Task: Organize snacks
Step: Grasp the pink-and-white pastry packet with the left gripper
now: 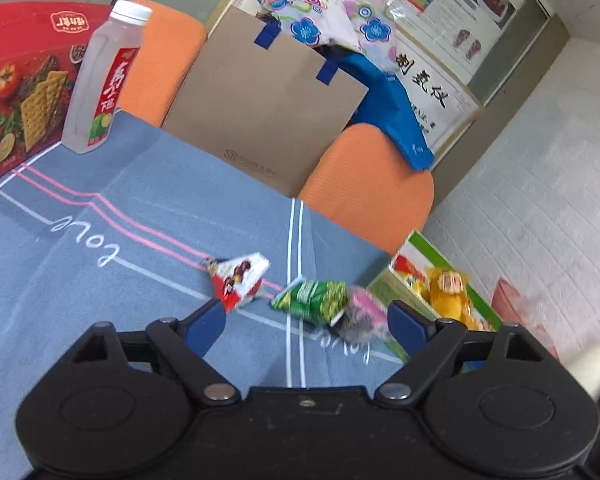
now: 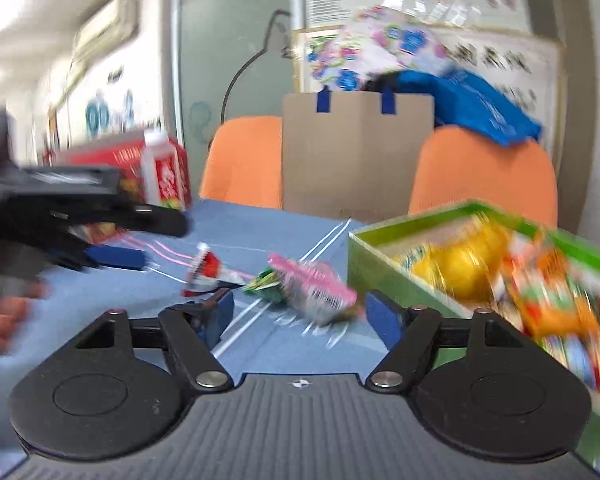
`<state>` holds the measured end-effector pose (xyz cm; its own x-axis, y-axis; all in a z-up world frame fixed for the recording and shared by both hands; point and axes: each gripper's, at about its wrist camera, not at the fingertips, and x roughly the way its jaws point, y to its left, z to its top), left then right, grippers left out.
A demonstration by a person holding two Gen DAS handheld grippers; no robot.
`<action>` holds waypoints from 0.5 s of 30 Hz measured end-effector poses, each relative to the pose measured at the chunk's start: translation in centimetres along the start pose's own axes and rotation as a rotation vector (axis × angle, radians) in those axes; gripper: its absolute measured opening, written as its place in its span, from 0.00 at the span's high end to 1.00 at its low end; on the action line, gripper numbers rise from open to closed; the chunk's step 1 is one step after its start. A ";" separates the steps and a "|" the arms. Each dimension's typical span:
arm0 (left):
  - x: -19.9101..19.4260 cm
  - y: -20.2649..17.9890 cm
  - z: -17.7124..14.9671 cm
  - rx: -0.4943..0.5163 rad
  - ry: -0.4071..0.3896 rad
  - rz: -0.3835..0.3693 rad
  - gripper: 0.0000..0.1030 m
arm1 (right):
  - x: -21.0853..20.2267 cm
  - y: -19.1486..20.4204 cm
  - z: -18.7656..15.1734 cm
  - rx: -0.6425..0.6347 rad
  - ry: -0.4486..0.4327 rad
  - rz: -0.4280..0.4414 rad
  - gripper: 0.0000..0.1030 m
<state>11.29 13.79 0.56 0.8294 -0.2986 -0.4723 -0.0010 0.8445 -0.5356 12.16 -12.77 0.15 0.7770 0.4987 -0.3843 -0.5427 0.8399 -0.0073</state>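
- Left gripper (image 1: 306, 318): low centre of its own view, jaws wide apart, nothing between the blue pads (image 1: 208, 320).
- Right gripper (image 2: 300, 312): low centre of its view, jaws spread wide, empty.
- A blurred hand (image 2: 4, 316) sits at the left edge of the right view, holding the left gripper.

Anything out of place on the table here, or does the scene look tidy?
Three snack packets lie loose on the blue tablecloth, outside the green box: a red-and-white packet, a green packet and a pink packet. The pink one overlaps the green.
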 end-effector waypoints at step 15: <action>-0.8 0.2 -2.8 0.012 0.087 -0.065 0.00 | 3.1 2.0 -1.6 -0.157 0.131 -0.043 0.71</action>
<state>9.04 12.94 -1.06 0.7758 -0.3902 -0.4959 0.0589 0.8272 -0.5588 12.95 -9.90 -2.57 0.7580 0.4221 -0.4972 -0.5608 0.8111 -0.1663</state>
